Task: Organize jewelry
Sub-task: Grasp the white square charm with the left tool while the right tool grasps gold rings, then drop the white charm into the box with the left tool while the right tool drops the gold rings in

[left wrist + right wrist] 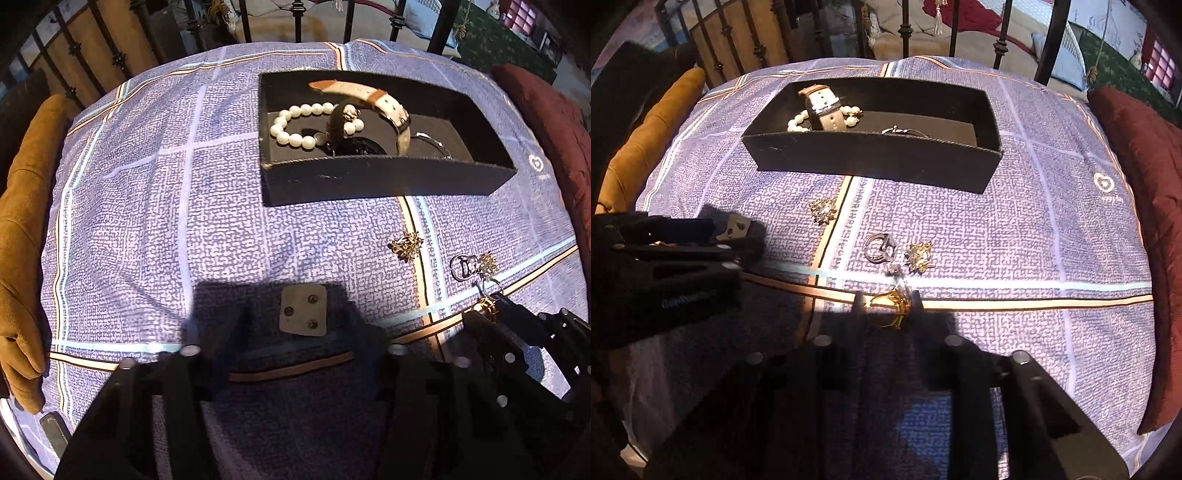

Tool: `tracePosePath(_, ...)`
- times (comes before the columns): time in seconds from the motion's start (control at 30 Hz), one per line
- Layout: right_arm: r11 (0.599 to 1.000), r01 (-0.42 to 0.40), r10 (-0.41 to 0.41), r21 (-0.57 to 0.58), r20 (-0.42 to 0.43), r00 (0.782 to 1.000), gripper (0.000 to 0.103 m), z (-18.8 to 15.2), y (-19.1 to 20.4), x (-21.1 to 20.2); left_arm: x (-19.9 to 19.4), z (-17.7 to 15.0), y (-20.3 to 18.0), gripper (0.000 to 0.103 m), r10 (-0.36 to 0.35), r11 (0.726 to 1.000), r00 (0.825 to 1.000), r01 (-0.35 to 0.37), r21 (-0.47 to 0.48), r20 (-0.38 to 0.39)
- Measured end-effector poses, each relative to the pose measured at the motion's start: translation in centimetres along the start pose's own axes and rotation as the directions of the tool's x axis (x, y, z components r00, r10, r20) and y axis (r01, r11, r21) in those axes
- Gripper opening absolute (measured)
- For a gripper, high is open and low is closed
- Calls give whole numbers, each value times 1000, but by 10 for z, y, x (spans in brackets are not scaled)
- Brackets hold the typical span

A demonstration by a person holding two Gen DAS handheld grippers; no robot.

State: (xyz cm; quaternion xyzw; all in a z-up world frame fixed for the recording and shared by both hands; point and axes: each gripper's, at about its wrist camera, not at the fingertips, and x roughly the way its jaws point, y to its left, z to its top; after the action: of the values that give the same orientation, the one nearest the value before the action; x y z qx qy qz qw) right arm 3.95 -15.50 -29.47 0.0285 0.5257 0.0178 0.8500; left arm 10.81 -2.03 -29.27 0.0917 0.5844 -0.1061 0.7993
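A black open box (384, 181) (871, 158) lies on a purple checked pillow. In it are a pearl bracelet (295, 123) (798, 123), a cream strap watch (384, 101) (825, 110) and a thin silver piece (905, 131). Loose on the pillow are two gold cluster earrings (823, 209) (919, 255), a silver ring (880, 248) and a small clear-stone piece (895, 269). My right gripper (886, 308) is shut on a gold ring (888, 308); it shows in the left wrist view (487, 306) too. My left gripper (295, 332) is open and empty, left of the loose pieces.
A tan cushion (26, 236) lies along the pillow's left side and a dark red cushion (1137, 177) along the right. A black metal bed frame (905, 26) stands behind the pillow. A white heart logo (1103, 182) marks the pillow at right.
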Motion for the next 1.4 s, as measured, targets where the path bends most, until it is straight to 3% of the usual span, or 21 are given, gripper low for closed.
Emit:
tracePosePath(0.03, 1000, -19, 19, 23, -2, 1000, 25, 1, -4, -2, -2, 0, 2, 21, -4, 1000, 1000, 4, -1, 0)
tracePosePath(0.13, 998, -21, 20, 54, 17, 1000, 25, 3, -11, -12, -9, 0, 11, 22, -47, 999, 999, 47, -19, -5)
tracePosePath(0.43, 997, -25, 21, 77, 58, 998, 25, 13, -17, -34, -53, 8, 17, 22, -119, 990, 990, 124, -68, 73)
tracePosePath(0.93, 997, -46, 35, 65, 162, 986, 25, 49, -17, -66, -73, 33, 9, 22, -99, 994, 986, 105, -38, 136)
tracePosePath(1.4, 998, 7, -23, 64, 258, 966, 25, 108, -28, -55, -73, 90, 1, 22, -76, 996, 976, 82, -21, 203)
